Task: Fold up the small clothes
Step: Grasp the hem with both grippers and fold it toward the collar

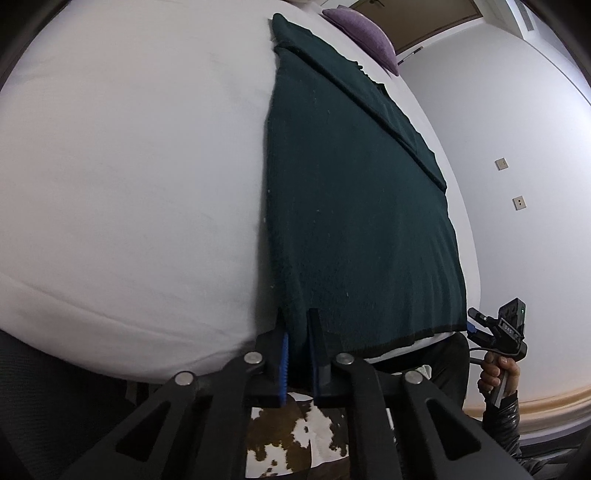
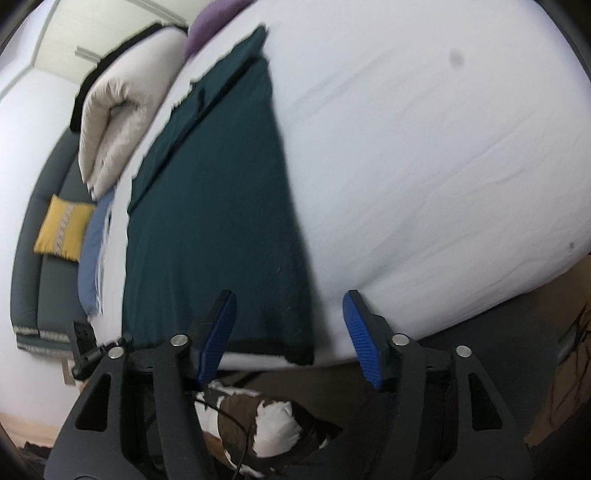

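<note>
A dark green knitted garment lies flat and lengthwise on a white bed, its black-trimmed hem at the near edge. My left gripper is shut on the hem's near left corner. In the right wrist view the same garment lies ahead and to the left. My right gripper is open and empty, its blue pads spread over the hem's near right corner. The right gripper also shows in the left wrist view, held in a hand at the bed's edge.
A purple cushion lies at the far end of the bed. A folded beige quilt, a blue cloth and a yellow cushion on a grey sofa sit left of the garment. A brown-and-white cowhide rug lies below the bed edge.
</note>
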A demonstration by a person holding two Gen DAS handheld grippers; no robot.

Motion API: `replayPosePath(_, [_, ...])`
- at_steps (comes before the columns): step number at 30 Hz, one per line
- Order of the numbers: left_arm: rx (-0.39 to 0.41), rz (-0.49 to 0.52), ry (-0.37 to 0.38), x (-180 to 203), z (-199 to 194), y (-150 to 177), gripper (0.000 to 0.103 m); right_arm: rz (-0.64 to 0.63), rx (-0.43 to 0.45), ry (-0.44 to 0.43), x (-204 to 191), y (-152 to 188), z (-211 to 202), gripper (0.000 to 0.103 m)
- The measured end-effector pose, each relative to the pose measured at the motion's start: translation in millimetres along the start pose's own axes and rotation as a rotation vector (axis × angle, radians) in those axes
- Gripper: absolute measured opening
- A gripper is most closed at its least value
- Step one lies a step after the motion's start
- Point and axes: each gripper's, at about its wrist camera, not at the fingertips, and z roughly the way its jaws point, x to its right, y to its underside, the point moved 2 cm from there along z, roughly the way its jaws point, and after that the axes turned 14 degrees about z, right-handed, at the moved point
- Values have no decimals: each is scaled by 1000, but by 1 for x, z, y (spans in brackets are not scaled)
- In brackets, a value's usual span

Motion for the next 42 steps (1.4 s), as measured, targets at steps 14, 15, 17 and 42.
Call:
replayPosePath(14, [103, -3, 53, 10, -32, 0, 7, -16, -38, -68, -12, 8, 5, 6])
replayPosePath(15, [127, -15, 77, 12, -39, -3, 7, -29, -34, -97, -20, 9, 1, 6])
replayPosePath(17, [177, -24, 124, 18, -53, -10, 7, -50, -26, -148, -33, 9, -8, 6])
replayPosePath(42, [494, -114, 266, 9, -97, -150, 7, -9, 159, -453, -169, -142, -30, 6])
